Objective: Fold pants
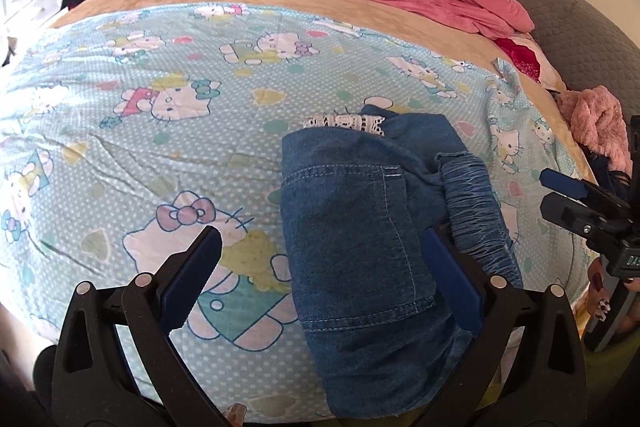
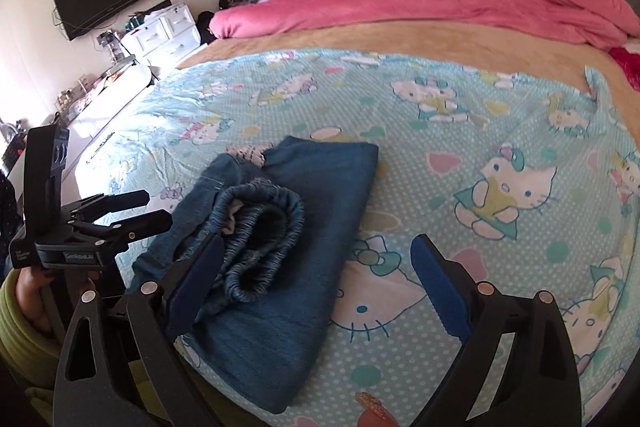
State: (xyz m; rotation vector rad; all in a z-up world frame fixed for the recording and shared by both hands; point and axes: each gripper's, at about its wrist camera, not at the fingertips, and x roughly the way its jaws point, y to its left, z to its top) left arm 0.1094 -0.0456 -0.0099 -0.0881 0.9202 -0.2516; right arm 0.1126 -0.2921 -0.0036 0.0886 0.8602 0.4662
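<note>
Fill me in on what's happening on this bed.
A person is folding a pair of denim pants on the cartoon-print sheet, with a handheld gripper in each hand. The pants already lie in a compact folded bundle near the bed's edge, elastic waistband on top. Both the left gripper and the right gripper are open, poised over the bundle and gripping nothing.

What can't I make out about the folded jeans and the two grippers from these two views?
- Jeans, left wrist view: the near end runs off the bed edge behind the left gripper.
- Jeans' underside and inner layers: hidden by the top fold in both views.
- Right gripper, right wrist view: whether its left finger touches the elastic waistband cannot be told.
</note>
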